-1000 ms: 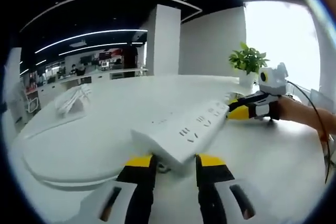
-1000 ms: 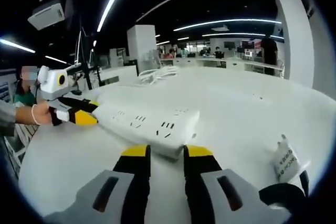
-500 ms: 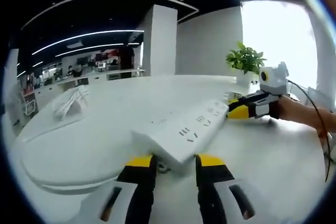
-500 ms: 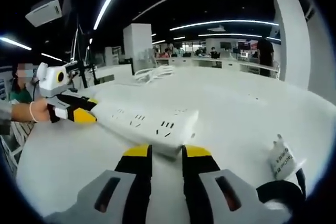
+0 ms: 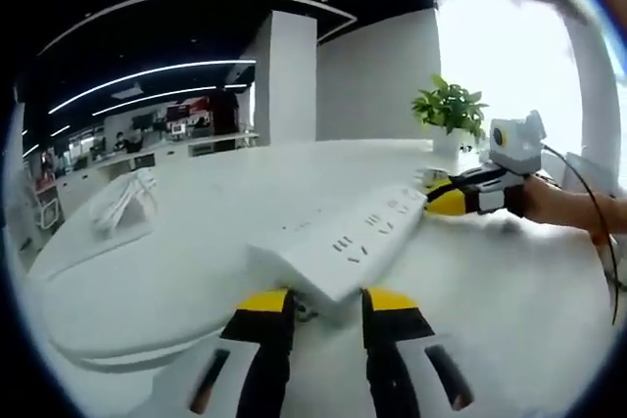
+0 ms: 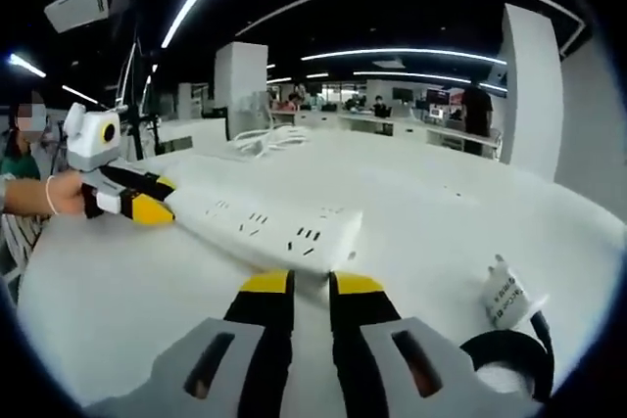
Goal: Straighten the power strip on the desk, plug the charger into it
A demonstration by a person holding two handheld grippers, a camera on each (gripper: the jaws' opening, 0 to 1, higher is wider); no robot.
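Both claws, left claw [image 5: 313, 305] & right claw [image 6: 311, 286], still pinching power strip [image 6: 257, 230] ends; strip unmoved vs 1 s ago.

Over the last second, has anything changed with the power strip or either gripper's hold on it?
No visible change: the left gripper and the right gripper each still pinch one end of the power strip, held between them over the desk. The charger stays lying on the desk. Only the views shifted slightly.
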